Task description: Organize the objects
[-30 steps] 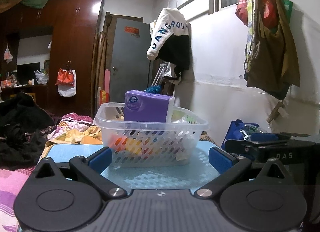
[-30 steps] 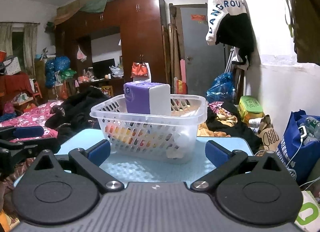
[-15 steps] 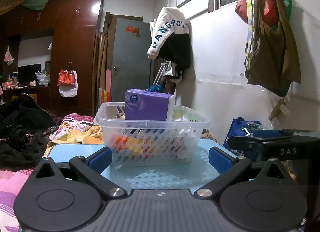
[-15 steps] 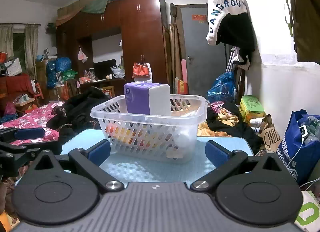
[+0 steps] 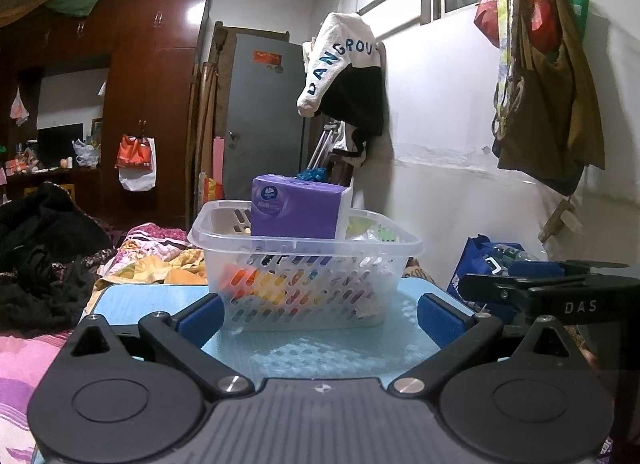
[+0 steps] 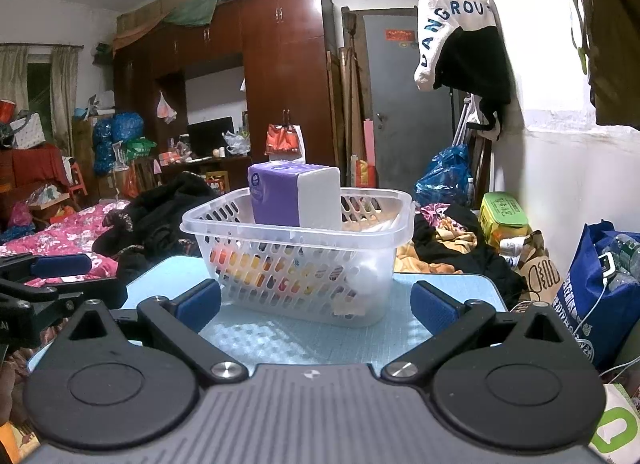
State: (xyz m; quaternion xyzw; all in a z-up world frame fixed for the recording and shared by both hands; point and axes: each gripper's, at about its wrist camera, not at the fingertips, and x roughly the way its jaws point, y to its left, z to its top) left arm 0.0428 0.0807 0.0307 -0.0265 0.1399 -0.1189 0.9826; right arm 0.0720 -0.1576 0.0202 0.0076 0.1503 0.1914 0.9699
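Observation:
A clear perforated plastic basket (image 5: pixel 372 242) (image 6: pixel 208 230) stands on a light blue table (image 5: pixel 320 352) (image 6: pixel 304 338). A purple tissue pack (image 5: pixel 294 208) (image 6: pixel 280 196) sticks up out of it, over colourful packets seen through the slots. My left gripper (image 5: pixel 320 314) is open, its blue pads level with the basket's near corners and nothing between them. My right gripper (image 6: pixel 316 306) is open too, just short of the basket. Each gripper shows at the edge of the other's view, the right gripper (image 5: pixel 552 288) and the left gripper (image 6: pixel 48 284).
Dark clothes and a floral bed (image 6: pixel 60 232) lie to the left. A blue bag (image 6: pixel 592 296) with bottles stands on the right near the white wall. A jacket (image 5: pixel 344 76) and hanging bags (image 5: pixel 548 104) are on that wall. A wooden wardrobe (image 6: pixel 280 84) is behind.
Both views have shifted only slightly; the right gripper has risen a little in the left wrist view. The basket and tissue pack have not moved.

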